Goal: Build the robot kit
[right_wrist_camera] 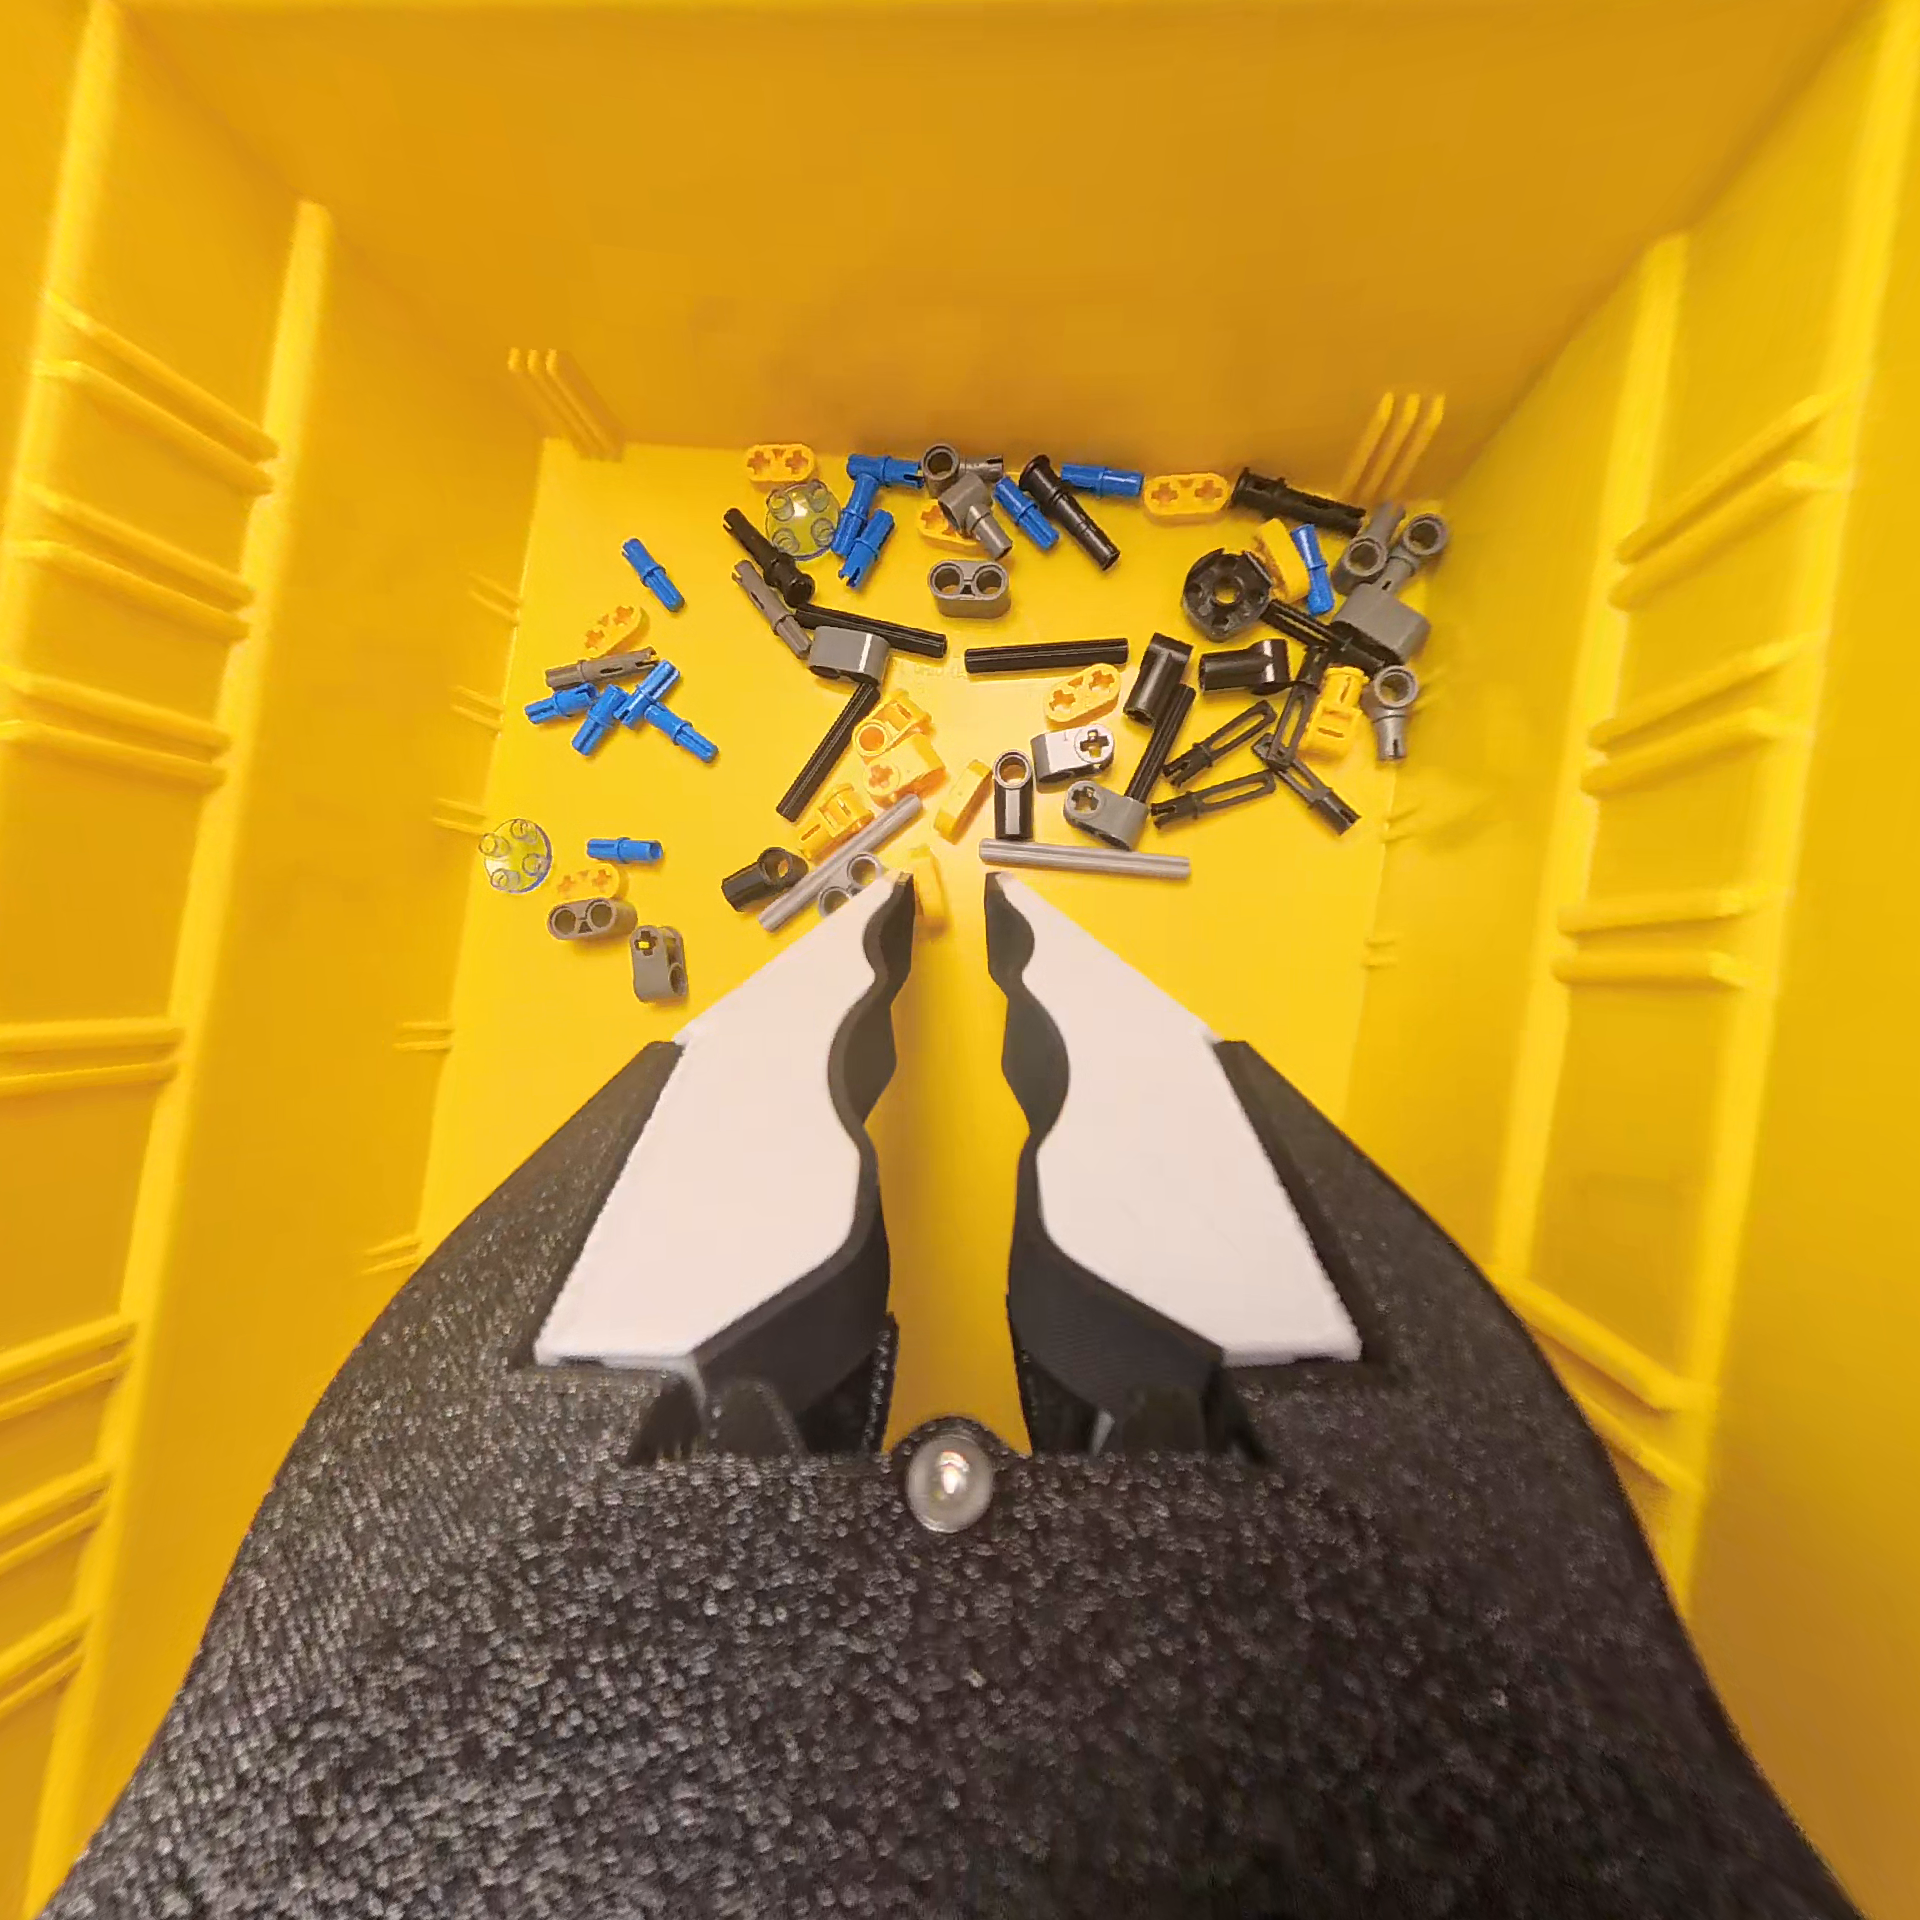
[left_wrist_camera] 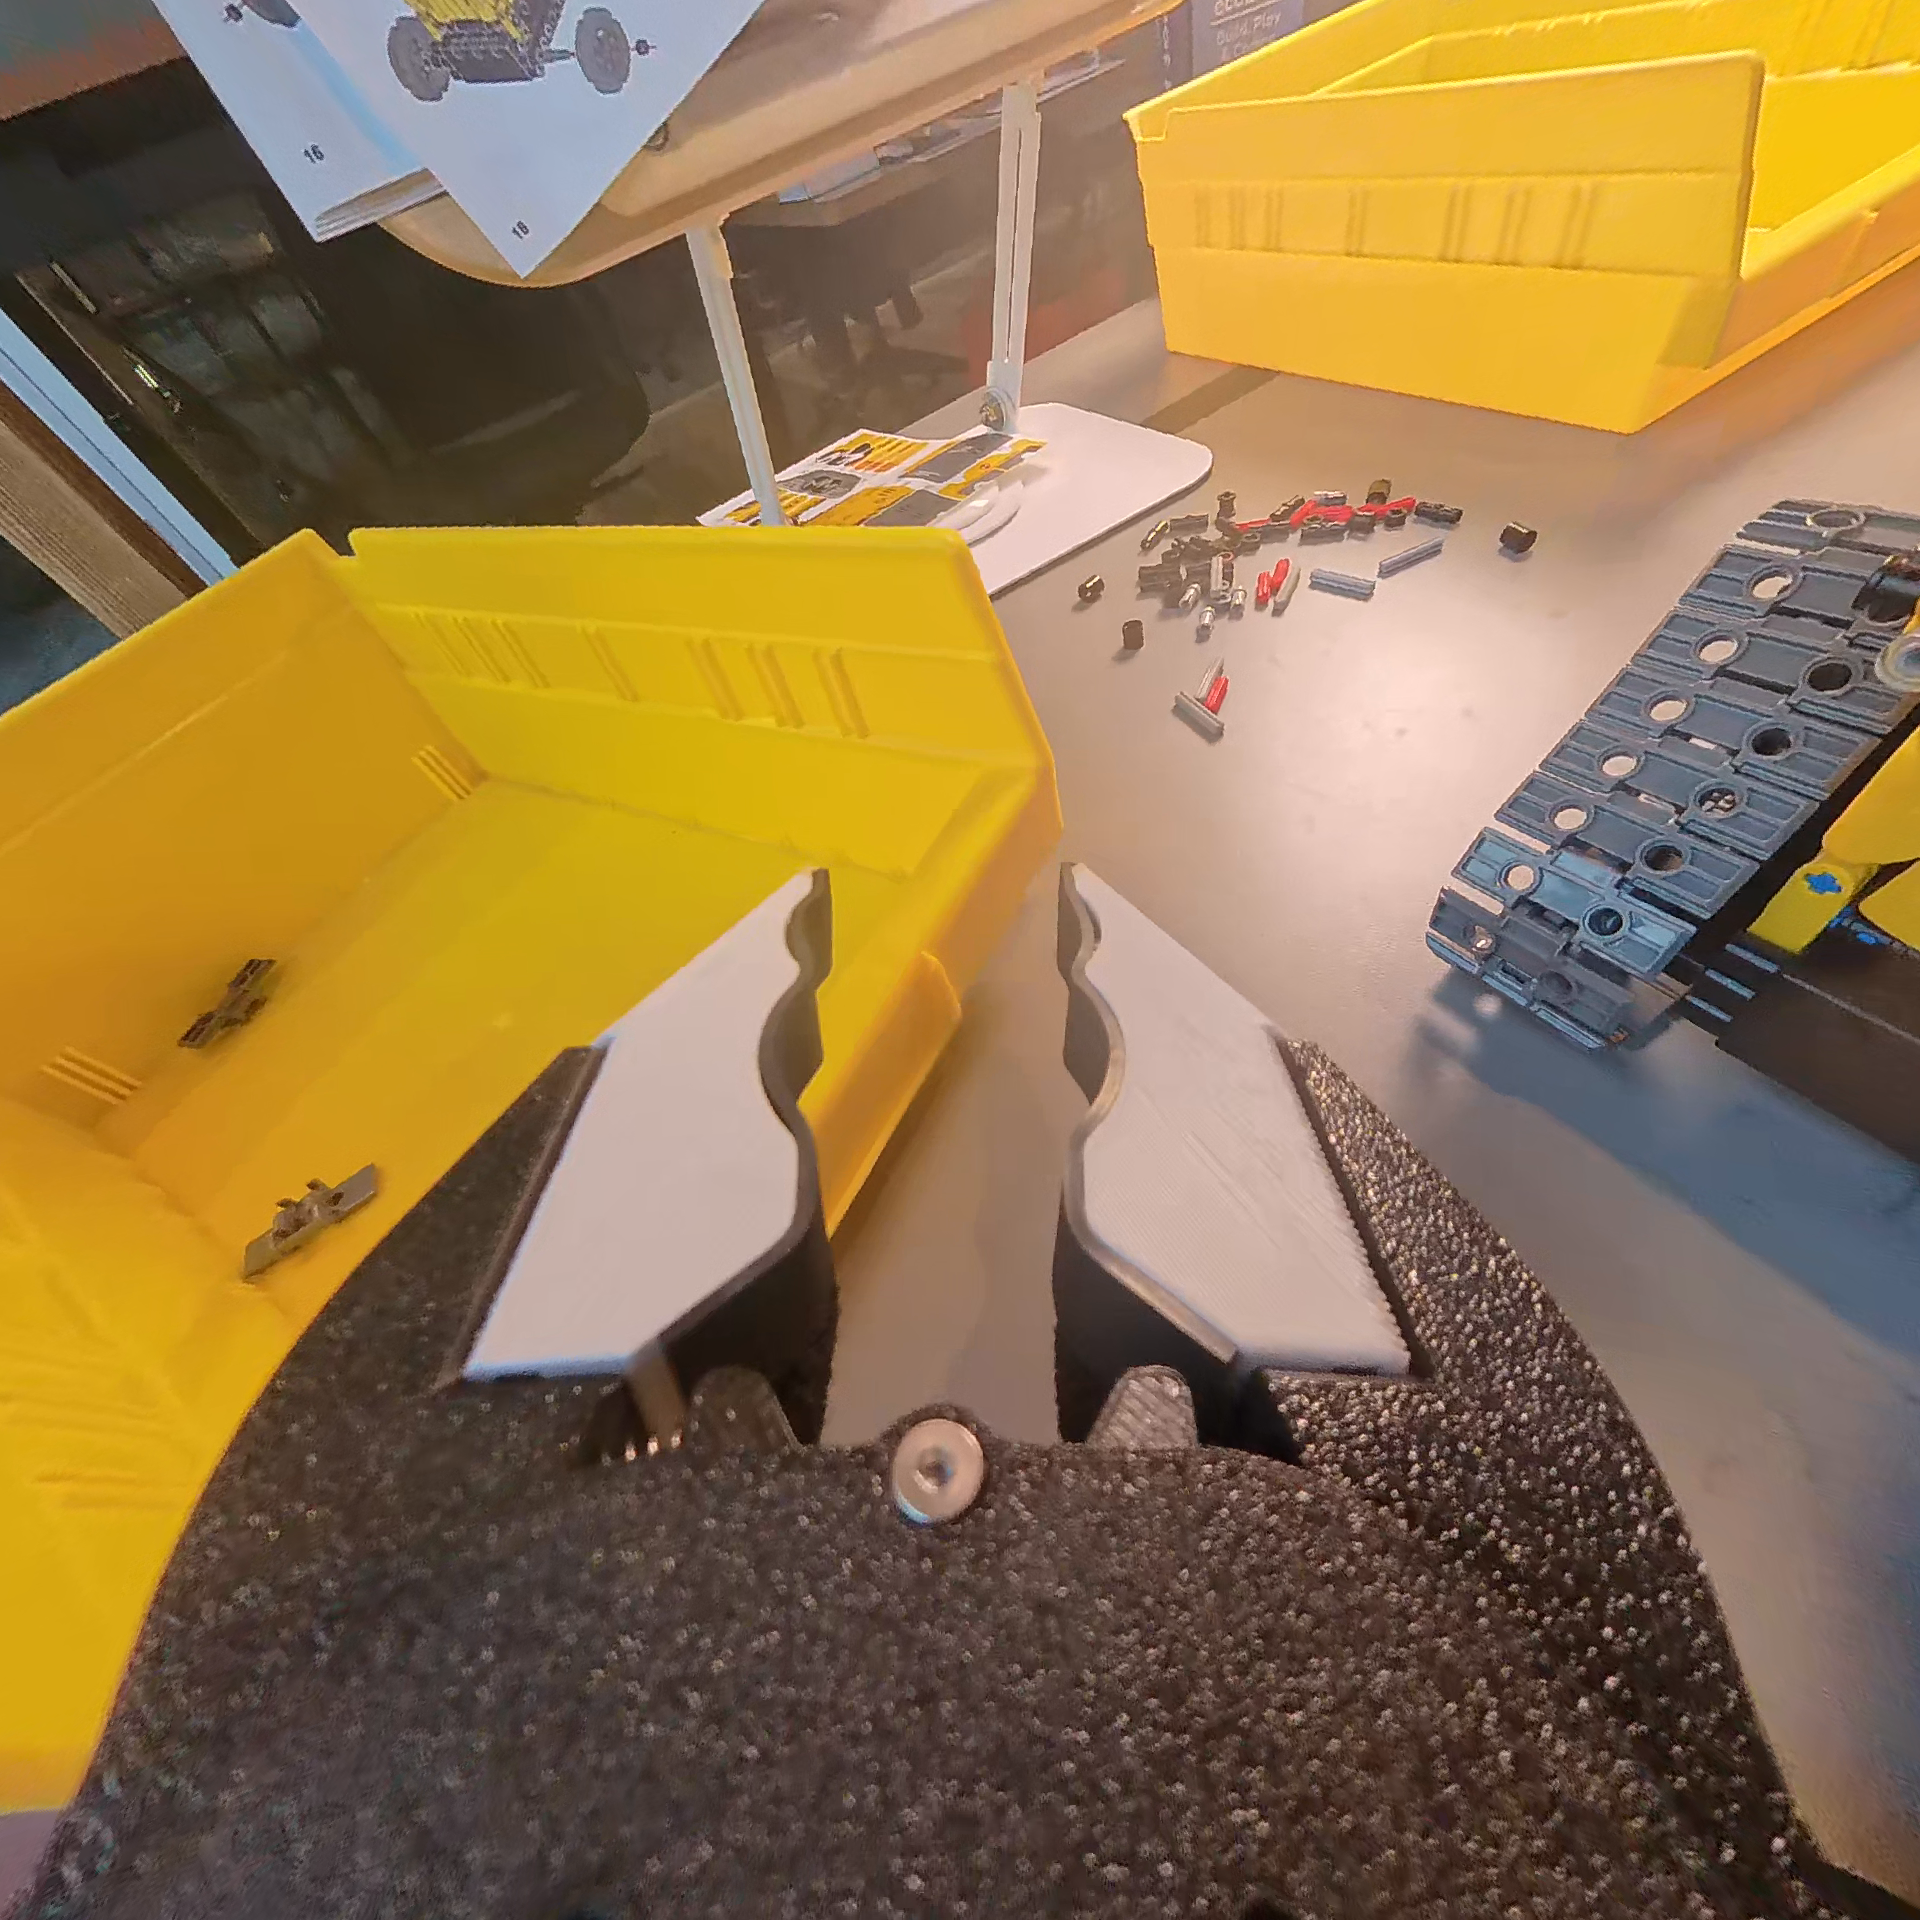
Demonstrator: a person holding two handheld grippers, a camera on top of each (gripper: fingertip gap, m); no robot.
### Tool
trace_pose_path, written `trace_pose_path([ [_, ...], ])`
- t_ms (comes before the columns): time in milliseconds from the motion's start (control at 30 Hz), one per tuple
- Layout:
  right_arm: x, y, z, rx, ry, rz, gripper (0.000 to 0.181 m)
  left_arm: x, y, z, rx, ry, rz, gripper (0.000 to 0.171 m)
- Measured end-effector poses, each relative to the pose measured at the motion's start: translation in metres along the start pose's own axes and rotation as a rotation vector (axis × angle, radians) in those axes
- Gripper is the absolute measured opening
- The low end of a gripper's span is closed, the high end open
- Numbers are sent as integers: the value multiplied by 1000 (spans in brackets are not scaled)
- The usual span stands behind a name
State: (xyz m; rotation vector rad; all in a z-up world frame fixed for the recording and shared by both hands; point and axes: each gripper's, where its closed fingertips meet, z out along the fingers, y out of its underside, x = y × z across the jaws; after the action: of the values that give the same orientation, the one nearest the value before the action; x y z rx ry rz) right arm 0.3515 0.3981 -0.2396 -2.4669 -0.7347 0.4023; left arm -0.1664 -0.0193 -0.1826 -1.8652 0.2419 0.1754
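Right gripper (right_wrist_camera: 948,891), jaws narrowly parted, touches a small yellow connector (right_wrist_camera: 928,883) among parts in a yellow bin (right_wrist_camera: 1714,935), while left gripper (left_wrist_camera: 943,883) hovers open, empty, over the worktop (left_wrist_camera: 1299,831).

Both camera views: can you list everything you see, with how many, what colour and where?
Near bin: one, yellow, left of the left gripper, on the table.
Track pieces: two, grey, on that bin's floor.
Far bins: yellow, stacked, count unclear, far right of the table.
Loose small parts: many, black, red, grey, on the dark table.
Tracked model: one, grey tread with yellow body, right edge.
Stand: one, white, holding printed pages.
Sticker sheet: one, yellow and black, on the stand's base.
Parts bin: one, yellow, around the right gripper.
Pins and connectors: many, blue, black, grey, yellow, on its floor.
Left hand-held gripper: open, empty.
Right hand-held gripper: open, tips beside a yellow connector.
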Motion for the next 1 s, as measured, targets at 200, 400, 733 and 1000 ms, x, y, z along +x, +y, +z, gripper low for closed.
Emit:
trace_pose_path([
  [200,4,1,1,-9,39,-20,5,1,-1,-1,8,6,-2,42],
  [400,-11,-15,-24,145,21,-128,4,3,-2,-2,18,21,-5,42],
  [733,-290,56,-126,209,-481,-556,4,12,-12,-5,54,64,6,42],
  [1000,-384,127,-34,57,-489,-763,4,20,-17,-14,82,95,15,44],
])
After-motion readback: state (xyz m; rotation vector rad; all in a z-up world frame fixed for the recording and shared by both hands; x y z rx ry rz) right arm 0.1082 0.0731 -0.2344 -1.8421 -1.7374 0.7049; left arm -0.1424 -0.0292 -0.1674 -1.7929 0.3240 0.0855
